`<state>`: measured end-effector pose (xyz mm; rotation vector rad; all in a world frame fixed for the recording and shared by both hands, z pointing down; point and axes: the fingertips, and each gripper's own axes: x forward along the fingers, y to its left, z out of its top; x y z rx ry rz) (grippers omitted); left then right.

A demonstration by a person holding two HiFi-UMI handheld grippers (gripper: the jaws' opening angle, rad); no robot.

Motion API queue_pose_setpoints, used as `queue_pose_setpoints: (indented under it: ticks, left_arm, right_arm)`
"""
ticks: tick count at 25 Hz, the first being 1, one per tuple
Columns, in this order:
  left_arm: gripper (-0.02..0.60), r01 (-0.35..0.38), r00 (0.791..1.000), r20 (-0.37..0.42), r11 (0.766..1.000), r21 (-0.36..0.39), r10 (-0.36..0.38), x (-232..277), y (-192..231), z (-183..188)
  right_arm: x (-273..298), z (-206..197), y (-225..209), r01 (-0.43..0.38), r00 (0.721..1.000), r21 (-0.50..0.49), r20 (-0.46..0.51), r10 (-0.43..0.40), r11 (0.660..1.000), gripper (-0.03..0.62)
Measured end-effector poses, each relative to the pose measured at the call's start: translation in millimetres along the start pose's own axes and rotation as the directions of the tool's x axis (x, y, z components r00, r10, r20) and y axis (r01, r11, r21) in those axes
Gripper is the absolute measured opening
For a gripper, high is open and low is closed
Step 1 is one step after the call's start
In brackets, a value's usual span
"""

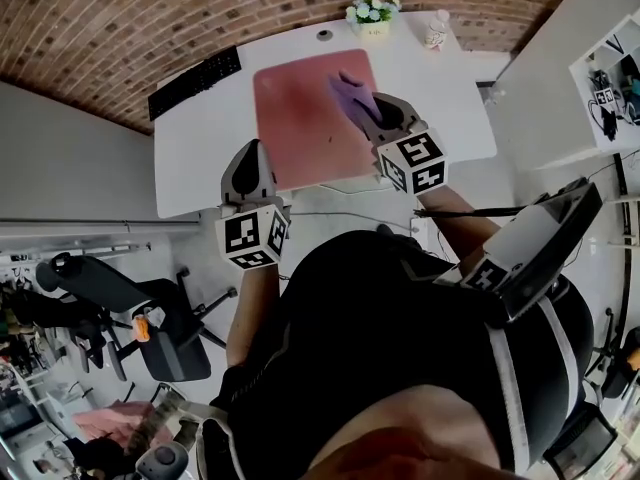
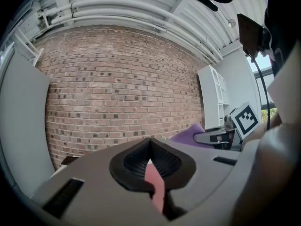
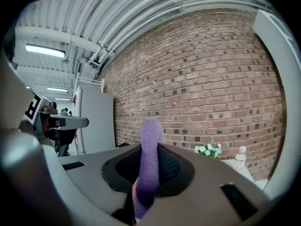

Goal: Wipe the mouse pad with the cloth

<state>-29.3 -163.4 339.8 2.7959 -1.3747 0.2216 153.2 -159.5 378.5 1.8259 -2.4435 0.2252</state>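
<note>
A pink mouse pad (image 1: 300,133) lies in the middle of a white desk (image 1: 195,158). My right gripper (image 1: 372,111) is over the pad's right part, shut on a purple cloth (image 1: 350,93) that rests on the pad. In the right gripper view the cloth (image 3: 150,131) sticks up from between the jaws of this gripper (image 3: 150,149). My left gripper (image 1: 250,153) sits at the pad's near left edge with its jaws together. In the left gripper view a thin pink strip of the pad (image 2: 155,185) shows in the slit of that gripper (image 2: 150,142), and the cloth (image 2: 188,134) appears off to the right.
A black keyboard (image 1: 195,81) lies at the desk's far left. A pot of flowers (image 1: 372,13) and a small bottle (image 1: 436,28) stand at the far edge before a brick wall. An office chair (image 1: 150,318) is left of the person.
</note>
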Motion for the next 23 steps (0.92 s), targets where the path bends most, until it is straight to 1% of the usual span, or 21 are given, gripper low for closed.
queue_pose_setpoints:
  ticks: [6,10,14,19,23]
  left_arm:
    - [0.003,-0.009,1.0,-0.005,1.0,-0.014,0.009,5.2,8.2,-2.9]
    - [0.003,-0.008,1.0,-0.013,0.999,-0.033,0.007,6.9,9.4,-6.3]
    - [0.003,0.002,1.0,-0.002,1.0,-0.023,-0.002,10.0,10.3,-2.2]
    - [0.003,0.002,1.0,0.001,1.0,-0.029,-0.002,7.2,12.8,-2.4]
    - [0.003,0.003,1.0,0.008,0.999,-0.033,-0.003,6.1,13.3,0.5]
  right_arm:
    - [2.9,5.5,-9.9,0.029,0.999,0.006,0.014,-0.029,1.0,0.058]
    - [5.1,4.8,-9.7,0.026,1.0,0.008,0.01,-0.026,1.0,0.058]
    - [7.8,6.0,-9.6,0.026,1.0,0.005,0.018,-0.026,1.0,0.058]
    - [7.0,4.5,-9.2,0.032,0.999,0.012,0.018,-0.032,0.999,0.058]
    - [5.5,8.4,-7.9,0.028,0.999,-0.002,0.021,-0.028,1.0,0.058]
